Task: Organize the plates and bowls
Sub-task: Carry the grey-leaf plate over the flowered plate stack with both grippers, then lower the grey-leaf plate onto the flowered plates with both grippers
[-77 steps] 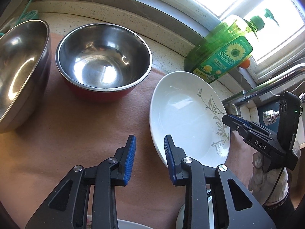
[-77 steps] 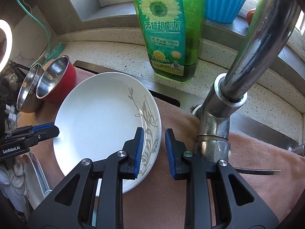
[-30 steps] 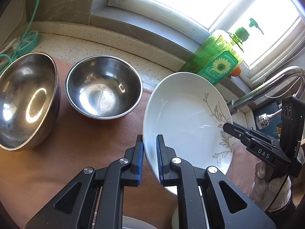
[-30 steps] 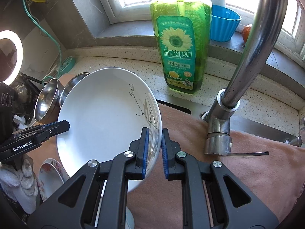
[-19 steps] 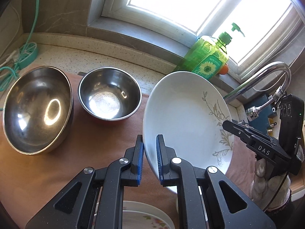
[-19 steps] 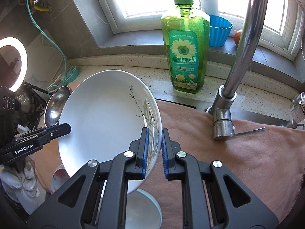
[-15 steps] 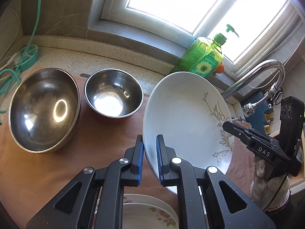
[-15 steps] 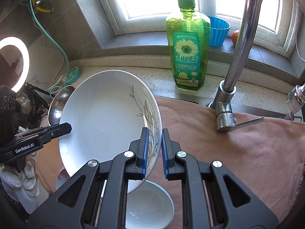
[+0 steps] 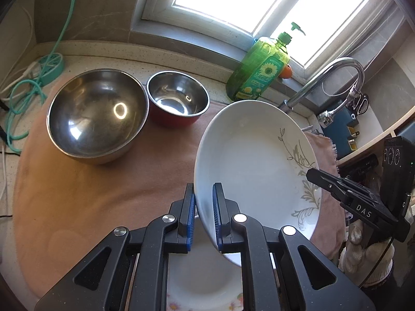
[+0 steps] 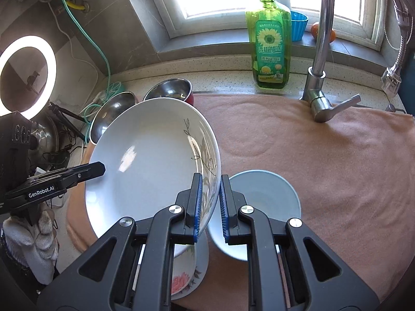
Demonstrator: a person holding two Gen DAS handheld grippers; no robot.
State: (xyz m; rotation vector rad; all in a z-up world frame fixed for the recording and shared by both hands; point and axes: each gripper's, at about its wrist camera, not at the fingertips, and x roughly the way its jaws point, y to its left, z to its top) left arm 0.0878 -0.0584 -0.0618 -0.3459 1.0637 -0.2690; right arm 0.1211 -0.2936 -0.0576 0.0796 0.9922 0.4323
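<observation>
Directly below the tilted leaf-patterned white plate (image 9: 256,160), clamped at opposite rims by left gripper (image 9: 203,216) and right gripper (image 10: 209,206), sits the floral plate (image 10: 188,280), pale blue bowl (image 10: 264,204) just right.

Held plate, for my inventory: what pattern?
White plate with grey leaf sprig; right wrist view.

A pink towel (image 10: 324,160) covers the speckled worktop (image 10: 223,77); left of the detergent bottle (image 10: 268,49), two steel bowls (image 9: 96,114) rest on it.
</observation>
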